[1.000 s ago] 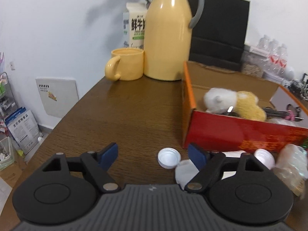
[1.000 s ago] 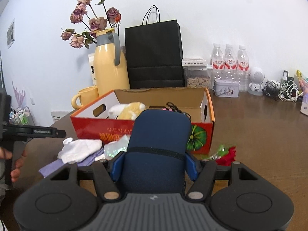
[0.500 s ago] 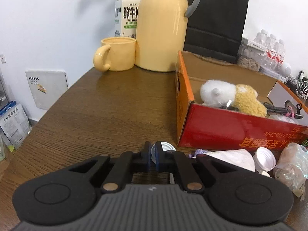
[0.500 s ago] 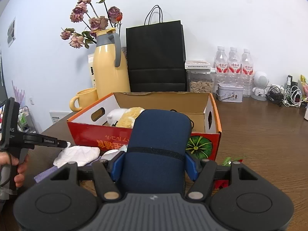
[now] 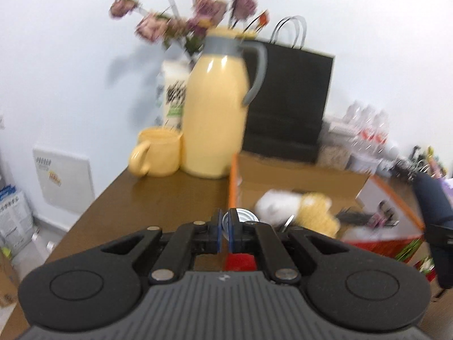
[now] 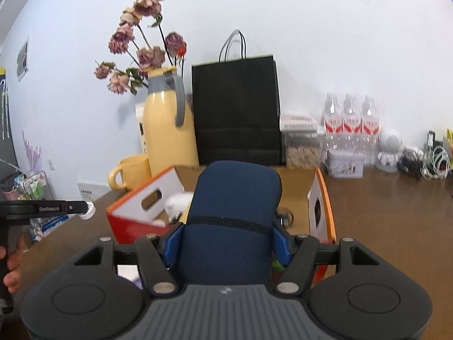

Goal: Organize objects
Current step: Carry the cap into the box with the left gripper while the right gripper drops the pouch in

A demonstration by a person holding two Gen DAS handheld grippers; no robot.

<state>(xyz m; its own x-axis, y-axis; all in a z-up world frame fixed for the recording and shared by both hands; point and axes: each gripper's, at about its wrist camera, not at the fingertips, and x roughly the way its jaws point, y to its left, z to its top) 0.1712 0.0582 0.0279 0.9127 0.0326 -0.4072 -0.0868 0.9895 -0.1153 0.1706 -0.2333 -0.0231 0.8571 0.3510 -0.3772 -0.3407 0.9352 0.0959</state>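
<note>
Grippers clear the box (image 6: 321,195) rim: left gripper (image 5: 223,233) pinching cap (image 5: 228,221), right gripper (image 6: 228,243) clamping pouch (image 6: 235,206).

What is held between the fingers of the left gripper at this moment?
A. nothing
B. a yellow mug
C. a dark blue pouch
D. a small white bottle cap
D: the left gripper is shut on the white bottle cap, seen edge-on between its blue pads and, in the right wrist view, at its tip.

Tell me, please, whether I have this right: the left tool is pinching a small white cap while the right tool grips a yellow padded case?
Not quite: the padded case in the right tool is dark blue, as the right wrist view shows. The left tool does pinch the white cap.
</note>
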